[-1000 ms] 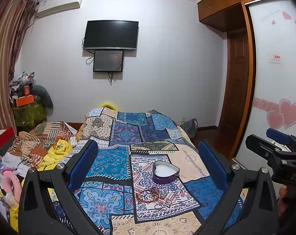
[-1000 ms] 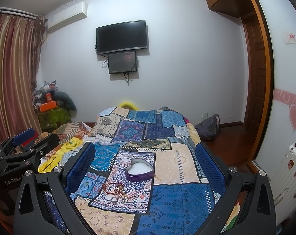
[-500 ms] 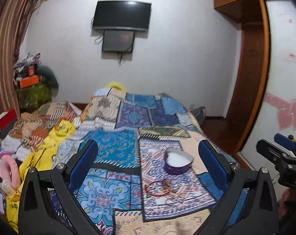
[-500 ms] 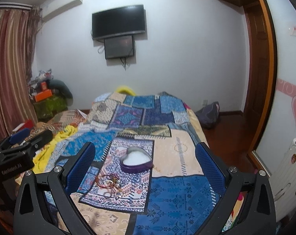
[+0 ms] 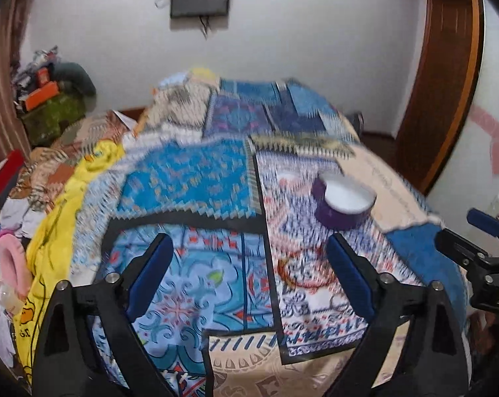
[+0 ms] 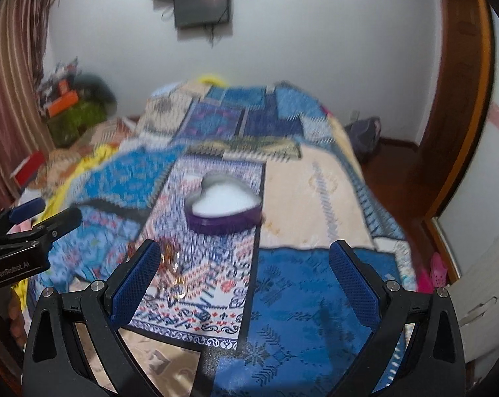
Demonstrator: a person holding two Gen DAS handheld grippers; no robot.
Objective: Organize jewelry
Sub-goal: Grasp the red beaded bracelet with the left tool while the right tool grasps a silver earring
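Bedspread (image 5: 183,178): we are working over a patchwork cover that is filling both views; it is bearing everything below, and nothing on it is looking sorted yet.

Box (image 6: 224,206): we are seeing a purple heart-shaped box with a white inside, standing open and upright on the patterned panel, beyond the jewelry. In the right wrist view its notch is facing the far wall and its point is lying toward the right, so its long axis is running roughly across the bed. We are finding nothing inside it.

Left gripper (image 5: 249,268): its jaws are closing from wide, with nothing but bedspread between them; we are holding it above the cover, tilted down.

Right gripper (image 6: 244,273): its jaws are standing wide and are gripping nothing.

Jewelry (image 5: 304,273): we are reading a loose, blurred heap, a red ring-shaped bangle with gold pieces, lying flat just nearer than the box and apart from it. We are unable to give it a long axis.

Progress: we are judging the task as barely begun; every piece is still waiting outside the box.
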